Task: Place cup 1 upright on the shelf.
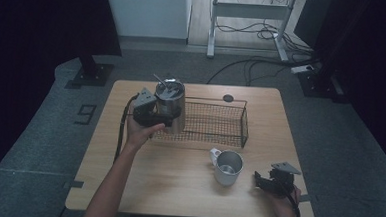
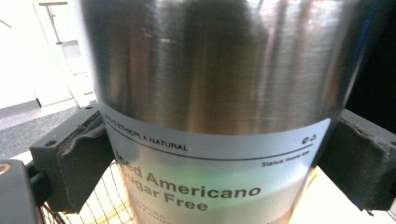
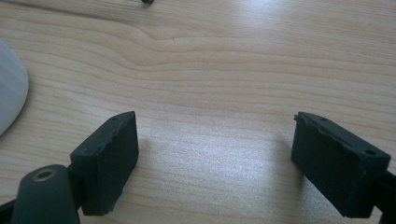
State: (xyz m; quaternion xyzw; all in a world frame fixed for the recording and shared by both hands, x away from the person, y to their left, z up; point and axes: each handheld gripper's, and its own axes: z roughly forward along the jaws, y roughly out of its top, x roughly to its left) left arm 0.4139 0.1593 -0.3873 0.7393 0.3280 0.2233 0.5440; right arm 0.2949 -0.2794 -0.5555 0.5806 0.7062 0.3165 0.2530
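Steel tumbler (image 1: 170,106) clamped by left gripper (image 1: 166,120), held over wire basket (image 1: 244,122) left end; not yet released. Right gripper (image 3: 215,154) jaws apart, empty, near mug (image 1: 227,166).

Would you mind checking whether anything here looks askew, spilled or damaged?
Nothing stands out. The steel tumbler is upright in the left gripper at the wire basket's left end; the white mug stands upright on the table, with no spill visible.

In the left gripper view the steel tumbler (image 2: 210,93) between the pads is cut off above and below, its lowest print too blurred to read. In the right gripper view only a pale sliver of the mug (image 3: 9,93) shows, left of the gripper (image 3: 215,158). The thin piece in the tumbler's mouth, seen from above, is too small to identify.
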